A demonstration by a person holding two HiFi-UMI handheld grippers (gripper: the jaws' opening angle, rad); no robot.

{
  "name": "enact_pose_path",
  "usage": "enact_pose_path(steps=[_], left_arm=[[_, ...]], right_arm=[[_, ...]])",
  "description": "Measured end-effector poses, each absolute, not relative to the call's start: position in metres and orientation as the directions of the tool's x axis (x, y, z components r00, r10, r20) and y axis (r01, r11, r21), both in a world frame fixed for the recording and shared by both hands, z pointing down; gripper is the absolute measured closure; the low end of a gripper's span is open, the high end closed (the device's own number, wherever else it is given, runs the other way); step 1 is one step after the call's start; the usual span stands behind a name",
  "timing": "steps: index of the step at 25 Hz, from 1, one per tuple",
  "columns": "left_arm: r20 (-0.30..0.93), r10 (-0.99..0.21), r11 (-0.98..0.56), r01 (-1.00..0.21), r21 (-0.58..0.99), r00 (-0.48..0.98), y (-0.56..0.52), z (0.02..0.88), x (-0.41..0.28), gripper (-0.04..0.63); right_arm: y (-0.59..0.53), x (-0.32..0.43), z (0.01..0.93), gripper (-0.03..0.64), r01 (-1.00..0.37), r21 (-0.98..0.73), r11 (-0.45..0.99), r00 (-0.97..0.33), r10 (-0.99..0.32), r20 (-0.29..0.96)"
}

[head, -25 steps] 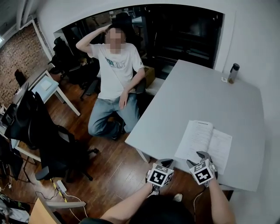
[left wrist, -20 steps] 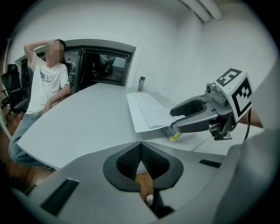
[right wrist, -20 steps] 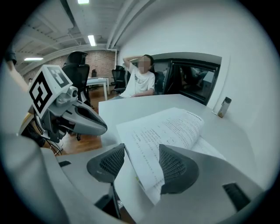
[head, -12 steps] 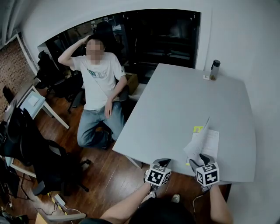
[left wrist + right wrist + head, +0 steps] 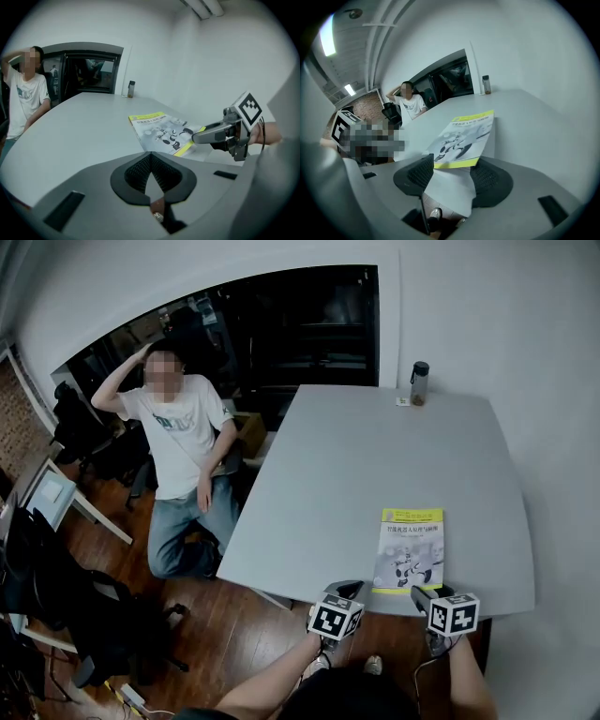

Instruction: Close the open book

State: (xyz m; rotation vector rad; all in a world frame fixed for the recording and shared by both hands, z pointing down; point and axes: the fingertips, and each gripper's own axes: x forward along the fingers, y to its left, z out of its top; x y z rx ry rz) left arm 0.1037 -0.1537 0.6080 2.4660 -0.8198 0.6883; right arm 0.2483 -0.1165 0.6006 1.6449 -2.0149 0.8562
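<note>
The book [image 5: 410, 549] lies shut and flat on the grey table [image 5: 366, 456] near its front edge, with its yellow-and-grey cover up. It also shows as the book [image 5: 161, 131] and the book [image 5: 464, 133] in the two gripper views. My right gripper [image 5: 424, 594] stands open just in front of the book's near edge. That edge lies between the right gripper's [image 5: 452, 171] spread pads without being pressed. My left gripper [image 5: 350, 588] is shut and empty, hanging over the table's front edge left of the book. Its own view shows the left gripper [image 5: 149, 157] with its jaws met.
A dark bottle [image 5: 419, 382] stands at the table's far edge beside a small item. A person [image 5: 178, 427] sits on a chair left of the table, one hand on the head. Office chairs [image 5: 56, 568] and a side desk stand on the wooden floor at left.
The book's left page swung up and over to the right, and the book now lies shut. My right gripper drew back to the book's near edge; both grippers shifted sideways.
</note>
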Motion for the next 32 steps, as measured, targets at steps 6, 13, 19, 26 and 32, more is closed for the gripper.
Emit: enact_pose_path(steps=[6,13,19,26,32], left_arm=[[0.576,-0.427,-0.717,-0.649,0.254,0.697,-0.15,0.603,0.127,0.591],[0.589,-0.457,-0.685,-0.686,0.244,0.666,-0.138,0.602,0.142,0.591],[0.589,-0.497,-0.652,-0.722,0.231,0.637,-0.127,0.591,0.136,0.591],[0.566,-0.528,-0.639,-0.735,0.225,0.633,-0.114,0.582,0.118,0.591],[0.494,-0.557,-0.647,-0.722,0.245,0.667,-0.095,0.557,0.105,0.591]], right_arm=[[-0.092,0.303,0.605,0.368,-0.975,-0.22,0.028,-0.169,-0.737,0.654],[-0.083,0.331,0.591,0.368,-0.97,-0.237,0.06,-0.196,-0.768,0.61],[-0.096,0.318,0.587,0.538,-0.972,-0.173,0.159,-0.232,-0.765,0.6],[-0.101,0.299,0.64,0.54,-0.975,-0.092,0.202,-0.204,-0.651,0.731],[-0.097,0.291,0.613,0.541,-0.98,-0.008,0.197,-0.146,-0.703,0.696]])
